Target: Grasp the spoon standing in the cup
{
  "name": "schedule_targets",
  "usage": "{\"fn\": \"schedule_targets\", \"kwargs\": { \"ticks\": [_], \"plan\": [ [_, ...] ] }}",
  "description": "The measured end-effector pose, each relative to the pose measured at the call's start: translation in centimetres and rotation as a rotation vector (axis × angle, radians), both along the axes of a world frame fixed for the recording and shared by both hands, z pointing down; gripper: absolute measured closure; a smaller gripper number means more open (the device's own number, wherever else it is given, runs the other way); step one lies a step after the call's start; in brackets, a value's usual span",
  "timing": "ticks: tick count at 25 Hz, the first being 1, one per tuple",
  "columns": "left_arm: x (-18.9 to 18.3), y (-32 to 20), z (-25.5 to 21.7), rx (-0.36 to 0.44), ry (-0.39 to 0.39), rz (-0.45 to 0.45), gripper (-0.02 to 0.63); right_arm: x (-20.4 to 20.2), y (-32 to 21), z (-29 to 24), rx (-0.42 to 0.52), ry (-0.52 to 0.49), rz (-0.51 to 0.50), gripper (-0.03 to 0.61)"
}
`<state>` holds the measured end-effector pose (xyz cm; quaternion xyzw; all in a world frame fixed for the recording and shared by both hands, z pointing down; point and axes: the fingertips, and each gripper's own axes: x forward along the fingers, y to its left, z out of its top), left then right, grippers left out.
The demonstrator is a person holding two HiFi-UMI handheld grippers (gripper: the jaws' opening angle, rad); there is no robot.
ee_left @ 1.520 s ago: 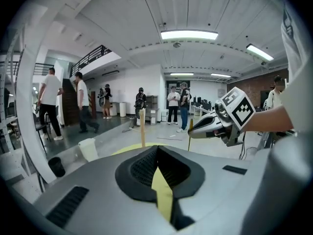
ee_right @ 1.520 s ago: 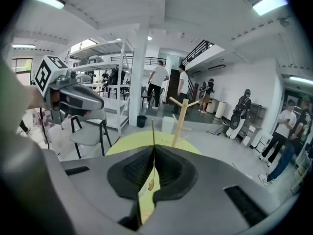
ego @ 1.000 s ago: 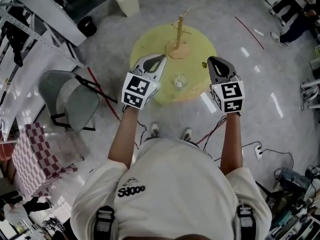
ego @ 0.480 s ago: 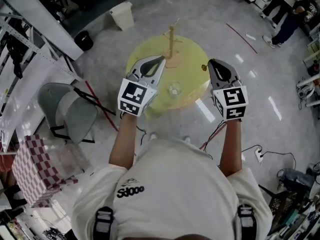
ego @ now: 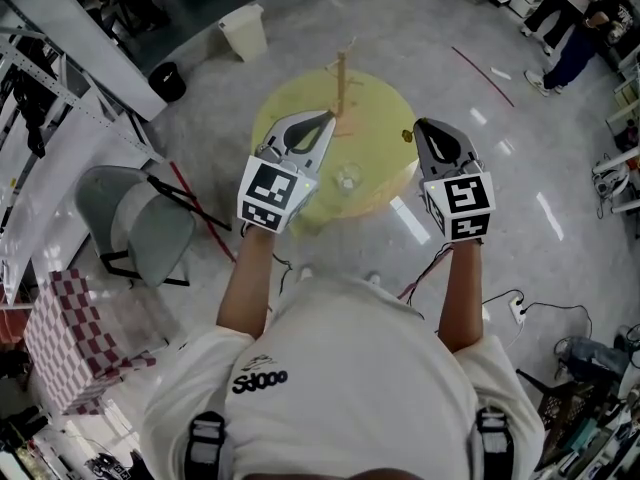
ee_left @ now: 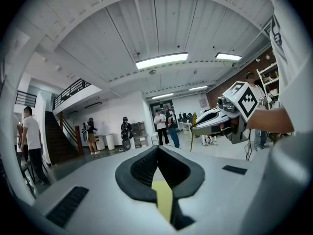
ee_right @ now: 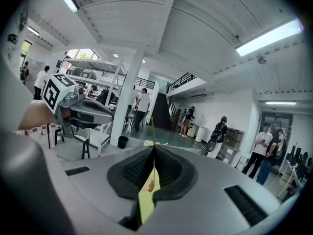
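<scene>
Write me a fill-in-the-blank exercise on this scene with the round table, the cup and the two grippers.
1. The round table is ___ in colour.
2. The glass cup stands on the ___, in front of the wooden stand.
3. The jaws of the left gripper and the right gripper are both ___.
4. A gray ___ stands on the floor to the left of the table.

Missing words: yellow; table; shut; chair.
</scene>
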<state>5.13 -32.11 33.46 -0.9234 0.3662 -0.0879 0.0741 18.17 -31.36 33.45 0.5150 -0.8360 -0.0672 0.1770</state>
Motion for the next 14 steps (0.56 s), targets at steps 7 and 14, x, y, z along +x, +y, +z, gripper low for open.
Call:
{"fn": "schedule_targets", "kwargs": {
  "ticks": [7,14],
  "plan": [
    [0.1,0.05,0.05,-0.001,0.0,-0.001,0.586,-0.35,0.06,0.01,-0.001,0.01,-0.009,0.552],
    [0.44,-0.06,0.29,-0.006,0.0,0.002,0.586,-0.55,0.1,-0.1,0.004,0.017,-0.018,0.552]
  ]
}}
